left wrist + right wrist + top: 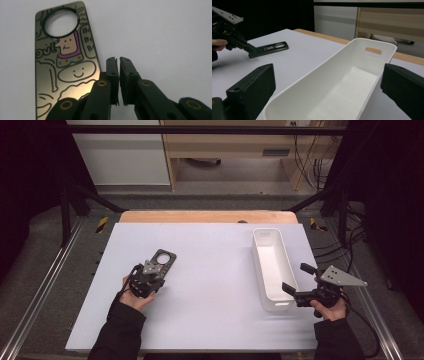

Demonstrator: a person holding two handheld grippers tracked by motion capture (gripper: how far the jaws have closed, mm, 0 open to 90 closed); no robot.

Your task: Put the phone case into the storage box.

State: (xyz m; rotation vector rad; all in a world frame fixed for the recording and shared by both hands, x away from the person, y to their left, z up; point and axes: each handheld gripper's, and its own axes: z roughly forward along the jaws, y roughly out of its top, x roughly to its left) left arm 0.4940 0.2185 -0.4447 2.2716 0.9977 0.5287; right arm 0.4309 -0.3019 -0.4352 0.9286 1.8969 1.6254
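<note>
Surroundings: one white tabletop (210, 310) fills the middle of the high view; dark frame rails run along both sides.
Obstacles: nothing lies between the door hanger and the bin.
Door hanger (62, 62): one, dark and glossy with cartoon drawings and a round hole, flat on the tabletop at left centre.
Bin (272, 265): one, long, white, right of centre.
Left gripper (150, 279): fingers almost closed with a thin gap, nothing between them, just beside the hanger's right edge.
Right gripper (297, 280): fingers spread wide at the bin's near end.
</note>
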